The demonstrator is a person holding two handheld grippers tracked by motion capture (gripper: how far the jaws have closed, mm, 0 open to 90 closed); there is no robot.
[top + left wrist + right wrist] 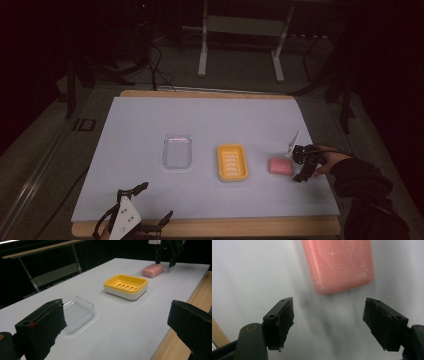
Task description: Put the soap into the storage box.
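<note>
Soap (pixel 281 166) lies flat on the pale mat (pixel 210 120), near its right edge and just right of the yellow soap dish (pixel 232 162), not touching it. In the right gripper view the pink bar sits ahead of the jaws, which stand apart with nothing between them; the bar is wider than it looks from above, and the gap seems only a little broader than the bar's short side. The right gripper (pixel 303 164) hovers just beside the bar's right end, so the step in hand looks like the approach to a pickup. The next move probably calls for easing forward until the pads straddle the bar's sides, then squeezing evenly, since a smooth bar could slip or skid on the mat.

The left gripper (pixel 150 202) waits at the mat's near edge, toward its left corner, its jaws spread wide and empty.

Two containers sit mid-mat. The yellow soap dish, with a slotted floor on a white base, holds nothing. To its left a clear tray (pixel 177 151) is also empty.
</note>
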